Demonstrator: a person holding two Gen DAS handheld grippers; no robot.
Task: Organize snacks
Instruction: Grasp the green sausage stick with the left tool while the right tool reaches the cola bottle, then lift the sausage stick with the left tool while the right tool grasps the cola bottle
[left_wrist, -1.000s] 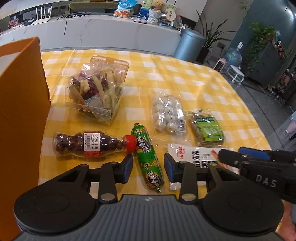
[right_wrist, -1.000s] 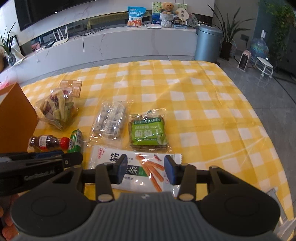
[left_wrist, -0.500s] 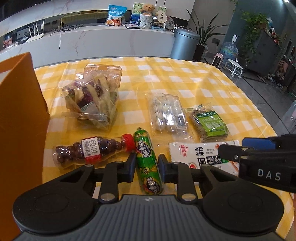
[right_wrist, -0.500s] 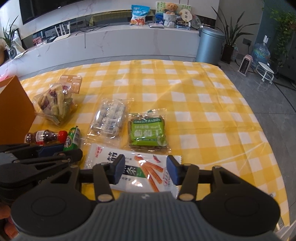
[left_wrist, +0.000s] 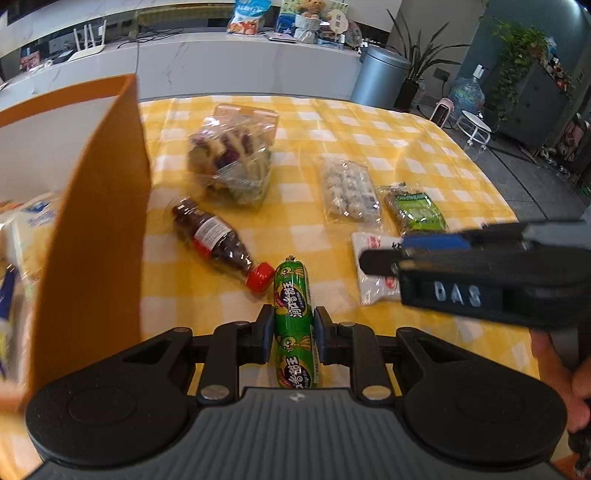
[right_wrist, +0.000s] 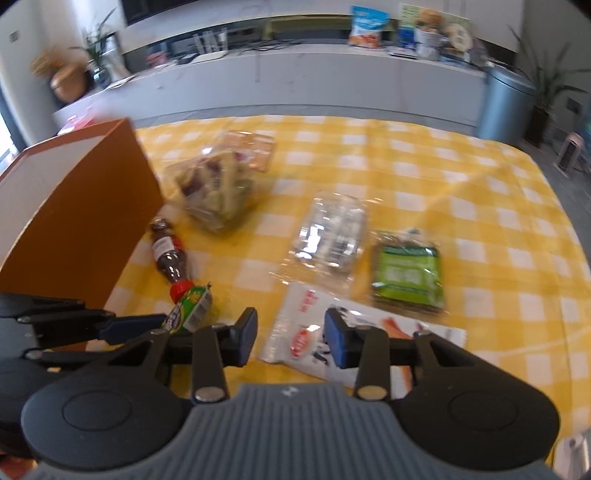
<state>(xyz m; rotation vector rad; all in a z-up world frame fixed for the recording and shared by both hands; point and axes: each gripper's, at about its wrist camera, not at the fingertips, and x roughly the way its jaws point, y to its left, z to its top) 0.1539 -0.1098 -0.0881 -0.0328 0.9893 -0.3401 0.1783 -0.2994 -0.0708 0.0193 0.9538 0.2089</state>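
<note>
My left gripper (left_wrist: 293, 332) is shut on a green sausage stick (left_wrist: 293, 291), which points away from me, held a little above the yellow checked tablecloth (left_wrist: 314, 229). An orange box (left_wrist: 99, 221) stands right beside it on the left, with snack packets (left_wrist: 33, 221) inside. In the right wrist view the left gripper (right_wrist: 147, 325) holds the green sausage stick (right_wrist: 192, 306) at the lower left. My right gripper (right_wrist: 290, 336) hovers over the left end of a white snack packet (right_wrist: 306, 332). Its jaws are closing, and the pads do not press on the packet.
A red-capped bottle of dark candy (left_wrist: 218, 240) lies beside the box. Beyond are a clear tub of mixed chips (left_wrist: 232, 158), a packet of white balls (left_wrist: 349, 188) and a green raisin pack (left_wrist: 413, 210). The right gripper (left_wrist: 380, 258) reaches in from the right.
The left jaws closed on the green sausage stick and carried it up and toward the orange box. The right gripper shifted left over the white packet's end and its jaws narrowed.
</note>
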